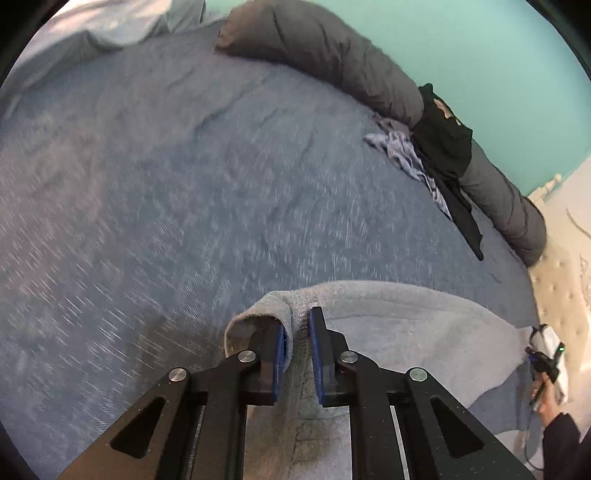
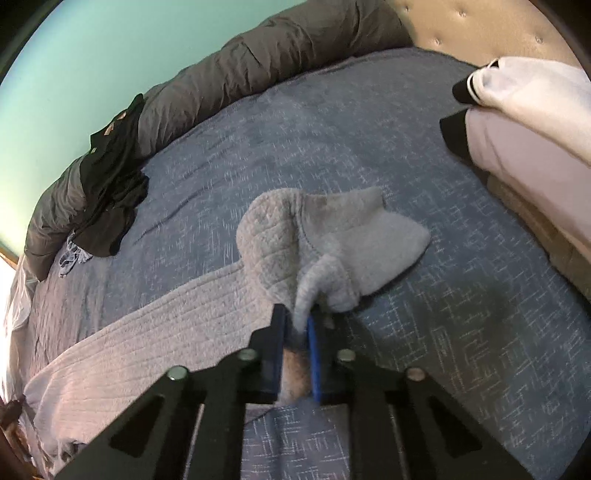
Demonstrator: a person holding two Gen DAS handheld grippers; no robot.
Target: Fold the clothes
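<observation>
A grey fleece garment (image 1: 399, 321) lies on the blue bedspread (image 1: 166, 177). My left gripper (image 1: 297, 328) is shut on a ribbed edge of it, held just above the bed. In the right wrist view the same grey garment (image 2: 332, 236) shows a quilted lining and stretches off to the lower left (image 2: 147, 332). My right gripper (image 2: 297, 321) is shut on a bunched fold of it, lifting it slightly. The right gripper and the hand holding it also show at the right edge of the left wrist view (image 1: 546, 362).
A long dark grey bolster (image 1: 351, 62) runs along the far edge of the bed against a teal wall. A black garment (image 1: 447, 162) and a pale blue crumpled one (image 1: 402, 151) lie next to it. Folded white and pink clothes (image 2: 532, 122) are stacked at the right by the tufted headboard (image 2: 480, 26).
</observation>
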